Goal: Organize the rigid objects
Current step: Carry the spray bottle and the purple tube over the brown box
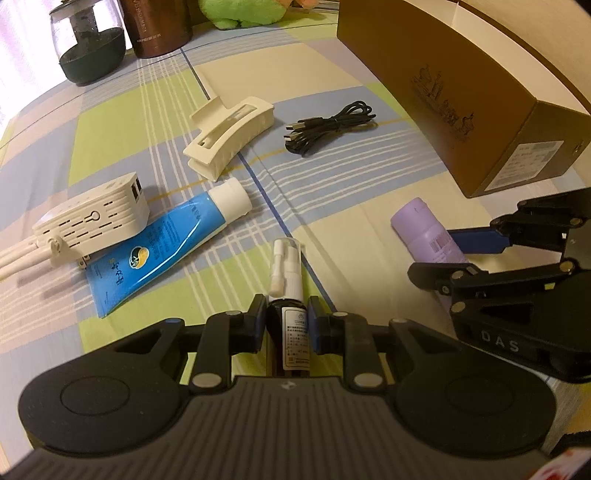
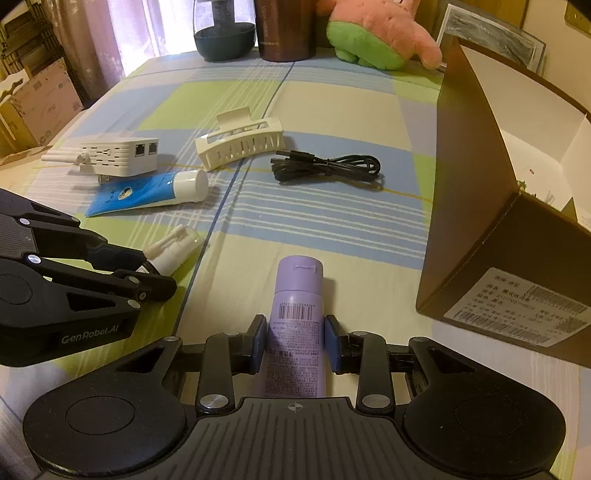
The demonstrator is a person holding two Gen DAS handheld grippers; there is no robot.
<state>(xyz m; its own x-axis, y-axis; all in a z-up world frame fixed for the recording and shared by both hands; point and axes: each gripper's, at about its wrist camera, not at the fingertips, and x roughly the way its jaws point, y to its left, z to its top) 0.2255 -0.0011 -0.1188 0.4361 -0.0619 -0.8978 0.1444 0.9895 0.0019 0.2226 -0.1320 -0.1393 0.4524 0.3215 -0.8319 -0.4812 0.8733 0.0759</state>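
Altogether, one of each thing shows: one brown cardboard box [image 2: 509, 206] standing open at the right, one pink-and-green plush toy [image 2: 373, 33] at the far edge, one dark glass jar [image 2: 225, 33] and one brown canister [image 2: 284, 29] beside it, one white plug-in adapter [image 1: 92, 221] with antennas, one blue tube [image 1: 159, 247] with a white cap lying against the adapter, one cream hair claw [image 1: 231, 129], one coiled black cable [image 1: 330, 127], one purple bottle [image 2: 297, 314] and one small spray bottle [image 1: 290, 321].

Two tongs are in view. The left tongs [image 1: 286, 323] are closed on the spray bottle, its dark body pinched between the blue pads and its white nozzle pointing away from the camera. The right tongs [image 2: 295, 345] sit around the purple bottle (which lies on its side, cap away from the camera, near the box); the left pad touches it, while a thin gap seems to show at the right pad, so I cannot tell whether it is truly gripped.

Everything rests on a surface covered by a checked cloth [image 2: 332, 229] in green, blue and cream. Pink curtains [image 2: 122, 37] and stacked cartons [image 2: 40, 99] stand at the left of the room.
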